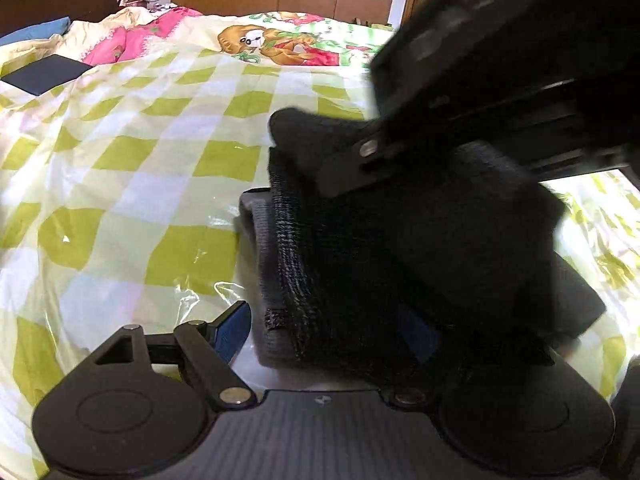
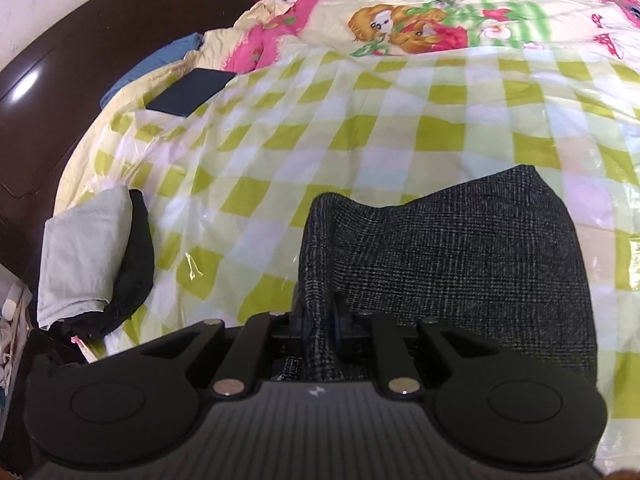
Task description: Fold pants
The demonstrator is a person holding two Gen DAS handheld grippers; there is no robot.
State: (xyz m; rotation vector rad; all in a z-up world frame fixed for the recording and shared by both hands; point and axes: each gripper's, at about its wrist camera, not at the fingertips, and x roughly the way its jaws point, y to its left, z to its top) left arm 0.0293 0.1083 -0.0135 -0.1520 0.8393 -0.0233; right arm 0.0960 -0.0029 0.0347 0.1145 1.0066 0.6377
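The pants are dark grey plaid and lie folded on the green-checked bed cover. My right gripper is shut on a raised pinch of their cloth at the near left edge. In the left wrist view the pants form a thick dark bundle, and the right gripper reaches in over it from the upper right. My left gripper stands wide open around the near end of the bundle. Its left blue pad sits just beside the cloth, while the other pad is mostly hidden under the fabric.
A stack of folded light grey and black clothes lies at the bed's left edge. A flat dark rectangle rests near the blue pillow. A pink cartoon quilt covers the far side, and a dark headboard stands to the left.
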